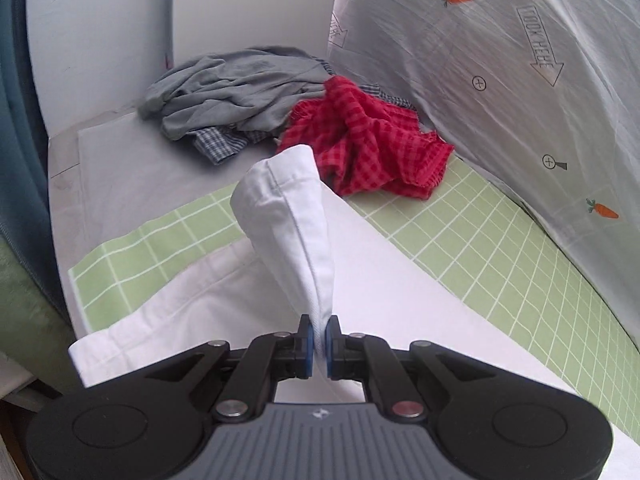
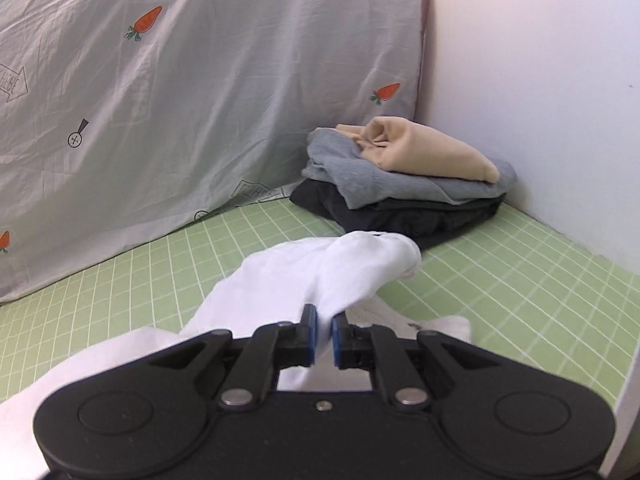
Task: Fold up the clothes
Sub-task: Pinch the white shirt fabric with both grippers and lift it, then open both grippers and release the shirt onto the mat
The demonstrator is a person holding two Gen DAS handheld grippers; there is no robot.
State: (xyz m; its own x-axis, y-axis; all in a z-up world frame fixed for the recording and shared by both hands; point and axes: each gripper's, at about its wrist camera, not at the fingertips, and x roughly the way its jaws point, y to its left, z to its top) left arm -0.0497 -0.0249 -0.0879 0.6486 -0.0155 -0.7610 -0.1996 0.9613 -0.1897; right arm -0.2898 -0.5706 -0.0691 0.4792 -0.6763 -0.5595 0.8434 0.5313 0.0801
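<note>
A white garment [image 1: 360,264] lies spread on the green grid mat [image 1: 500,248]. My left gripper [image 1: 319,338] is shut on a hemmed edge of it, and that edge stands up in a fold in front of the fingers. In the right wrist view my right gripper [image 2: 324,334] is shut on another bunched part of the white garment [image 2: 320,268], lifted a little off the green grid mat [image 2: 500,280]. The cloth hides the pads' inner faces in both views.
A heap of unfolded clothes lies at the back: a grey garment [image 1: 236,88], a red checked one [image 1: 368,140], a blue plaid one [image 1: 218,142]. A folded stack [image 2: 404,184] of beige, grey and black sits in the corner. A carrot-print sheet [image 2: 180,100] hangs behind the mat.
</note>
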